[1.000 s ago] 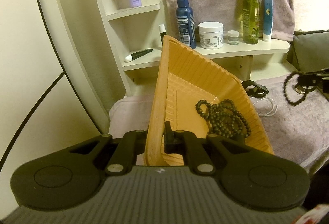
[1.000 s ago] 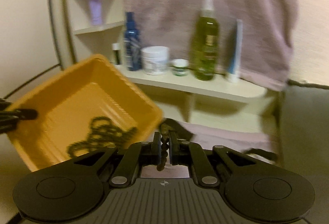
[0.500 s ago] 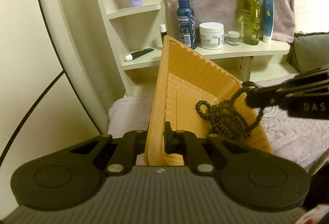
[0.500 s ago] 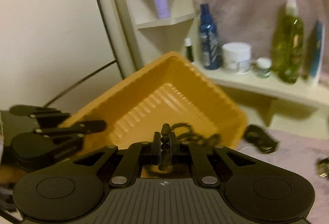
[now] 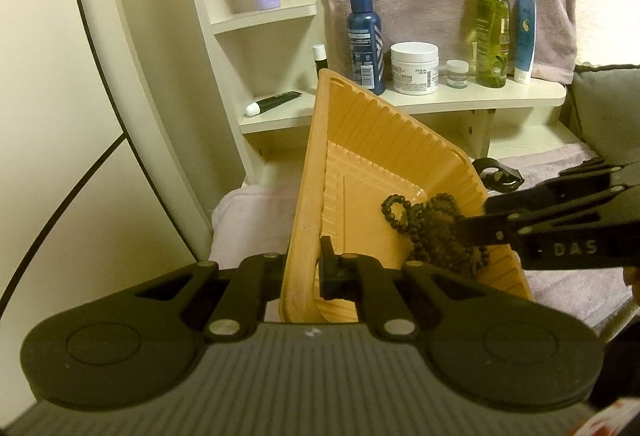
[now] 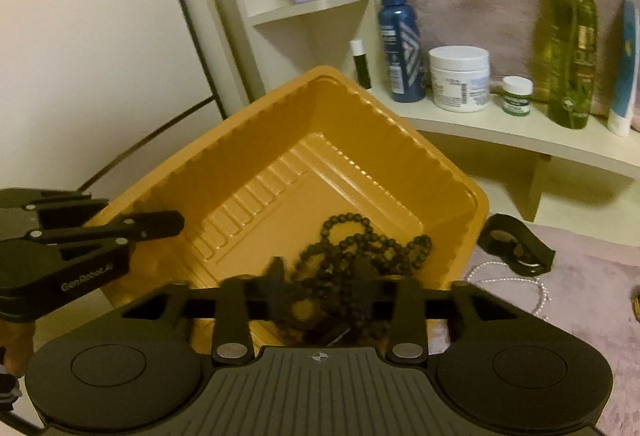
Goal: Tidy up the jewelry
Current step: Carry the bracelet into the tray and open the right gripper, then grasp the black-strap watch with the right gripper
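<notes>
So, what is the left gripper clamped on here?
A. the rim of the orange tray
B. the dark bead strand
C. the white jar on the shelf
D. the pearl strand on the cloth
A: the left gripper has its jaws shut on the orange tray rim, holding it tilted.

my left wrist cam looks down-forward, close along the orange tray (image 5: pixel 384 139) rim. my right wrist cam looks down into the tray (image 6: pixel 280 139) from its other side. both share the tray and the shelf (image 5: pixel 480 101) behind.
</notes>
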`<state>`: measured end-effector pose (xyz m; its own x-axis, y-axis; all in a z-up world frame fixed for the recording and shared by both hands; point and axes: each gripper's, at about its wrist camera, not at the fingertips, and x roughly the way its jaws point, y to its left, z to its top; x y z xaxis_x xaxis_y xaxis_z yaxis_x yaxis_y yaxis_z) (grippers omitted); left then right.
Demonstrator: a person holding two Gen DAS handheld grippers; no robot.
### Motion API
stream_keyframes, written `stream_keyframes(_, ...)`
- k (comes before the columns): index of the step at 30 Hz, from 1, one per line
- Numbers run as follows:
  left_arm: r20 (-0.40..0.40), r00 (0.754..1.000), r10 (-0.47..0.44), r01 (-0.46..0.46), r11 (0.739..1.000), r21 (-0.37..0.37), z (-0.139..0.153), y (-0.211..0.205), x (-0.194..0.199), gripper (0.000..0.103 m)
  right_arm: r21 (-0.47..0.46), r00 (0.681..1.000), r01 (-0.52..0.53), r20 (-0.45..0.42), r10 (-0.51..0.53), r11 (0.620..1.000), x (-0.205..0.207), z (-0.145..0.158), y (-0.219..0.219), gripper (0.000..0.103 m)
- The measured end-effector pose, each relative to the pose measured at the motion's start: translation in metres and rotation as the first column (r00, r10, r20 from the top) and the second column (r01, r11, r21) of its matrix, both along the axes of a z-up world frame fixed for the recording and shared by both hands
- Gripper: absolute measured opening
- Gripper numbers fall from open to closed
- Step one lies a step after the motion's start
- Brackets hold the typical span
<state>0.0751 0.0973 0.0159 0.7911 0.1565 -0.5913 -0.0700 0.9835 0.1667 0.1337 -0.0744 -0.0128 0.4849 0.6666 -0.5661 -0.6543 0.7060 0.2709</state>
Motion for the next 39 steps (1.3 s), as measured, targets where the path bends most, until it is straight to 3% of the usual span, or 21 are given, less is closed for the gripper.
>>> stream_keyframes(15,-0.001,1.000,0.001,-0.001,1.000,-0.001,-0.001,0.001,0.000,0.006,-0.021,0.979,0.201,-0.015,-0.202,0.979,0.010,-0.012,-0.078,0.049)
stream_keyframes(26,-0.007,1.000,0.003,-0.003,1.000,0.006,-0.004,0.002,0.002,0.006,-0.108,0.910,0.414,0.024,-0.414,0.904,0.010,-0.035,-0.158,0.050)
stream_keyframes(34,-0.007,1.000,0.003,-0.003,1.000,0.009,-0.004,0.002,0.002,0.006,-0.163,0.858,0.514,0.111,-0.502,0.842,0.021,-0.038,-0.193,0.050)
stream_keyframes(39,-0.011,1.000,0.004,-0.004,1.000,0.017,-0.003,0.000,0.002,0.006,-0.229,0.856,0.511,0.223,-0.467,0.828,0.033,-0.038,-0.195,0.050)
